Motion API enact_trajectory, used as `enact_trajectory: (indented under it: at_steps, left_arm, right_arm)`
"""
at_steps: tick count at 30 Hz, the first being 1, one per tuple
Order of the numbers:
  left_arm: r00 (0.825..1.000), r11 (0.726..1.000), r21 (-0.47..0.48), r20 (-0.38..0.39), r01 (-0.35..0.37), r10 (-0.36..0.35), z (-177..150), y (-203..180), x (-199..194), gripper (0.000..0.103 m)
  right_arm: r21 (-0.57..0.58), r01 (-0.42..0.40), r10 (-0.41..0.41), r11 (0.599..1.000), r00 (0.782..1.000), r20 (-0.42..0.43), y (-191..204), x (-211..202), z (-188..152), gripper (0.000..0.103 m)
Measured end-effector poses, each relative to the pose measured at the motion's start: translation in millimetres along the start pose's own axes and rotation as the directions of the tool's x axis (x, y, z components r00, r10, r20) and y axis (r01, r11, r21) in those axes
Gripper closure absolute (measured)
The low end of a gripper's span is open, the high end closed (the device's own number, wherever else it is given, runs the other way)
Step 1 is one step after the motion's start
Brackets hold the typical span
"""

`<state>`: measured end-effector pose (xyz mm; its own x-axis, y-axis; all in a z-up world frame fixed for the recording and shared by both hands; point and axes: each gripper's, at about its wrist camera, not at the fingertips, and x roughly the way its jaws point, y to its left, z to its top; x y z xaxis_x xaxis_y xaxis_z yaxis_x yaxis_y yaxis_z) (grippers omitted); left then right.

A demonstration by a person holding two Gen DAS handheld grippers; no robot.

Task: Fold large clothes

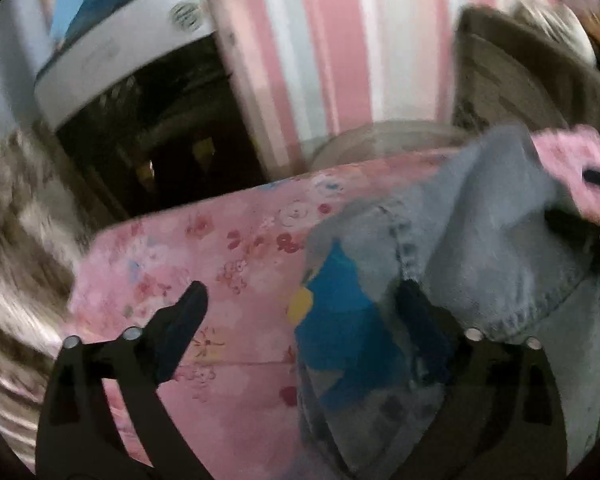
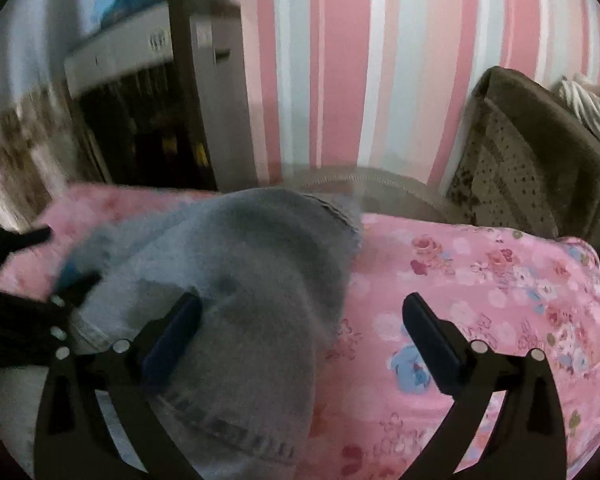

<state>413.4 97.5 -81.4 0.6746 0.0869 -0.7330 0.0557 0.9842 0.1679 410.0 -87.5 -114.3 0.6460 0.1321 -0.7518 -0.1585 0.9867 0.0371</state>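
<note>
Two released grippers, left gripper (image 1: 302,300) and right gripper (image 2: 302,308), flank heaped denim garment (image 2: 236,280) on pink floral sheet (image 2: 480,300); sheet right of denim lies bare.

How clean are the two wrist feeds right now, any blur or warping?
Left wrist view: heavy motion smear at the left edge, denim garment soft; fisheye bends the striped wall. Right wrist view: garment blurred, floral sheet at right fairly sharp, dim corners.
</note>
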Motion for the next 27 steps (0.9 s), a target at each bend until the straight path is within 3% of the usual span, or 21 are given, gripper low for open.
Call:
enact_trajectory:
  at_steps: [3, 5, 8, 16, 19, 25, 27]
  left_arm:
    - [0.999, 0.998, -0.053, 0.038, 0.018, -0.016, -9, 5, 10, 0.003]
    - [0.997, 0.991, -0.119, 0.058, 0.066, -0.059, -18, 11, 16, 0.003]
    - [0.994, 0.985, -0.143, 0.063, 0.099, -0.091, -21, 16, 16, 0.003]
    - [0.991, 0.983, -0.159, 0.108, 0.096, -0.079, -34, 23, -25, 0.005]
    - [0.992, 0.981, -0.165, 0.090, 0.098, -0.084, -48, 24, -33, 0.005]
    - [0.988, 0.958, -0.243, 0.054, 0.150, -0.141, -76, 23, -34, 0.008]
    - [0.990, 0.963, -0.229, 0.057, 0.140, -0.130, -78, 17, -36, 0.011]
  right_arm:
    - [0.019, -0.024, 0.025, 1.000, 0.999, -0.047, -4, 16, 1, 0.003]
    - [0.010, -0.010, 0.010, 1.000, 0.998, -0.057, -2, 23, -1, 0.003]
    - [0.016, -0.007, 0.008, 1.000, 0.999, -0.052, -1, 23, -5, 0.003]
    - [0.130, -0.101, 0.099, 0.986, 0.995, 0.021, -15, -41, -32, 0.002]
    - [0.163, -0.150, 0.154, 0.975, 0.988, -0.014, -10, -52, -56, 0.002]
    - [0.205, -0.147, 0.160, 0.968, 0.986, -0.049, -8, -39, -76, 0.002]
    - [0.201, -0.154, 0.167, 0.968, 0.985, -0.048, -8, -36, -78, 0.003]
